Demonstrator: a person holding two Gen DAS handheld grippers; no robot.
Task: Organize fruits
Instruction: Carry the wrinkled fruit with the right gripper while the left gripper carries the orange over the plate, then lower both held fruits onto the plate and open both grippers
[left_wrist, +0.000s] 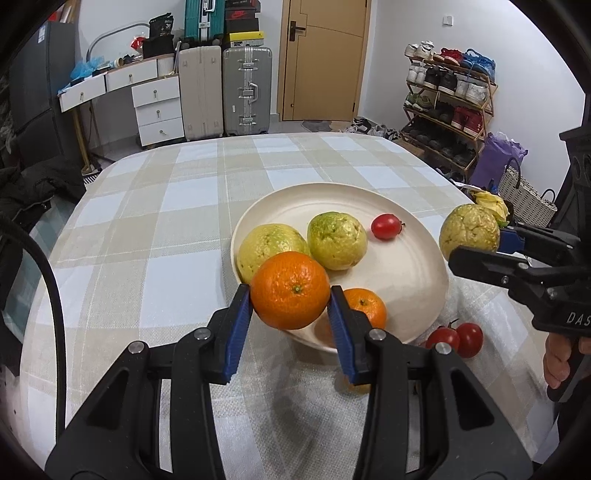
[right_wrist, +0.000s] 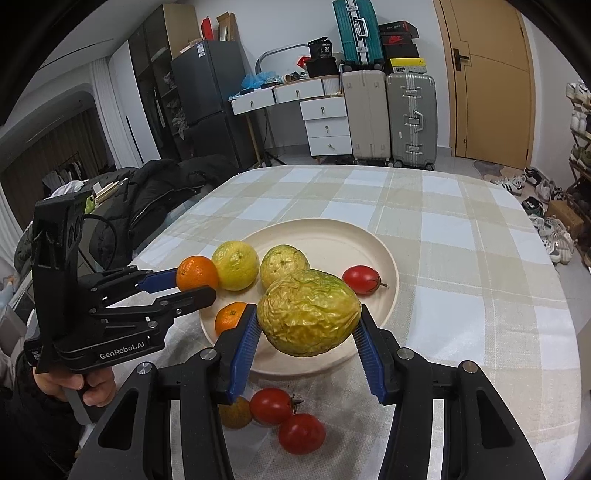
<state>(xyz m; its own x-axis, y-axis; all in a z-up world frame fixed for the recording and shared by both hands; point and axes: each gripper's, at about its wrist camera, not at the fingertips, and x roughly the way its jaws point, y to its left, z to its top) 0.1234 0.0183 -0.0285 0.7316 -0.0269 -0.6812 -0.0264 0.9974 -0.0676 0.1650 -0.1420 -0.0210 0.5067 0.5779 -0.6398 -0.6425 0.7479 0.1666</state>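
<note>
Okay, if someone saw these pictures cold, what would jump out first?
Two tongs each clamp a fruit above the cream plate: the left tongs grip an orange, the right tongs a wrinkled yellow-green fruit. Two red tomatoes lie on the checked cloth beside the plate.

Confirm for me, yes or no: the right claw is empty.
No: the right claw is shut on a wrinkled yellow-green fruit, held above the cream plate.
</note>
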